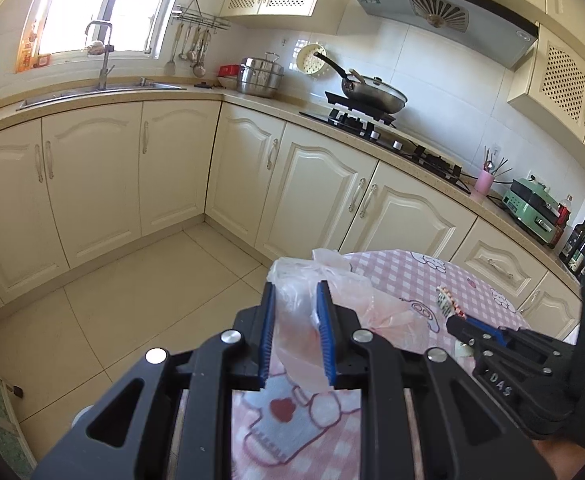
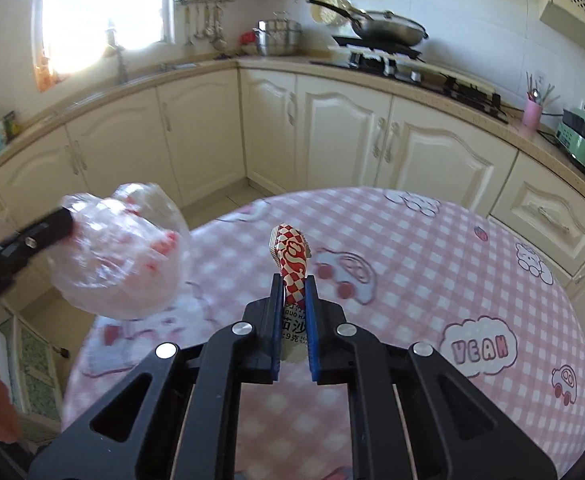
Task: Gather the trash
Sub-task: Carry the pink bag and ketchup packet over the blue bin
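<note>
Mid-collection: both tools loaded, both lifted clear of the table [image 2: 432,280] with its pink checked cloth.

Left tool [image 1: 298,304]: jaws narrowed on a crumpled, translucent plastic bag [image 1: 304,300], pinkish, bunched between the blue pads and spilling out past the tips toward the table edge. From the right wrist view, the same bag [image 2: 120,256] hanging off the left tool [image 2: 62,216] above the table's left edge, blurred.

Right tool [image 2: 294,284]: jaws nearly together, clamped on a red-and-white checked sachet [image 2: 292,256], standing up past the fingertips, its printed lower end down between the pads. In the left wrist view, the right tool [image 1: 452,320] entering from the right with the sachet [image 1: 446,300] poking from its tip.

Next, by judgement: carrying both pieces to a bin, or else slipping the sachet into the bag, which would call for finding the bag's mouth and keeping it open with one grip only.

Hard to make out: no bin in either view, so destination unknown. Bag's opening not distinguishable among the folds; red flecks inside it unclear, contents or print. Small pale scrap just below the right tool in the left view, unidentifiable. Near part of the table hidden behind both tool bodies, so any remaining trash there unseen. Only the edge of a hand at the far left of the right view.
</note>
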Demonstrator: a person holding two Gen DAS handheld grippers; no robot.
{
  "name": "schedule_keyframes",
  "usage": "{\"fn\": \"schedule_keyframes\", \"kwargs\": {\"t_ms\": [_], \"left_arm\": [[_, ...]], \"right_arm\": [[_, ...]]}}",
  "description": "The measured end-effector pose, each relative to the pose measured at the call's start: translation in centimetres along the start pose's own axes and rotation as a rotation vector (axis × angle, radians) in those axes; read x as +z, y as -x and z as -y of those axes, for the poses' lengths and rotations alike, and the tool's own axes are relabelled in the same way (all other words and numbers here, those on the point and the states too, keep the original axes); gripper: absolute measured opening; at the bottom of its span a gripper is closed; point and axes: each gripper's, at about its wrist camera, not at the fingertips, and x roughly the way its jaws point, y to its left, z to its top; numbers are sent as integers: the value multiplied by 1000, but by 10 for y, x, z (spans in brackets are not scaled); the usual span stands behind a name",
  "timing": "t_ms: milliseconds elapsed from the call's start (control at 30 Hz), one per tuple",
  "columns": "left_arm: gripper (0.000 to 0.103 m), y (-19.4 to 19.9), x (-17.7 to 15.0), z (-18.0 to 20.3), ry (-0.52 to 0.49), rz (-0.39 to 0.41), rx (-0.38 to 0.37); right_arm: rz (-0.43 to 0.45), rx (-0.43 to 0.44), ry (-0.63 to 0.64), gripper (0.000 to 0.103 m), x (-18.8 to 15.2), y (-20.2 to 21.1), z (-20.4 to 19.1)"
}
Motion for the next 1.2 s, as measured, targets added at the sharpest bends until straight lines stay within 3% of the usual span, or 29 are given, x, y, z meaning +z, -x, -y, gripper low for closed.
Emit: {"fn": "schedule_keyframes", "kwargs": {"t_ms": [300, 667, 900, 1200], "left_arm": [[19, 69, -30, -51, 22, 42, 60], [19, 136, -71, -140, 85, 42, 200], [19, 138, -110, -194, 138, -28, 262], [19, 97, -166, -256, 200, -217, 358]], "right_arm": [[84, 161, 56, 9, -9, 58, -82], [58, 339, 107, 9, -34, 62, -183], [-20, 401, 131, 9, -63, 41, -235], [-150, 424, 158, 9, -102, -10, -280]]}}
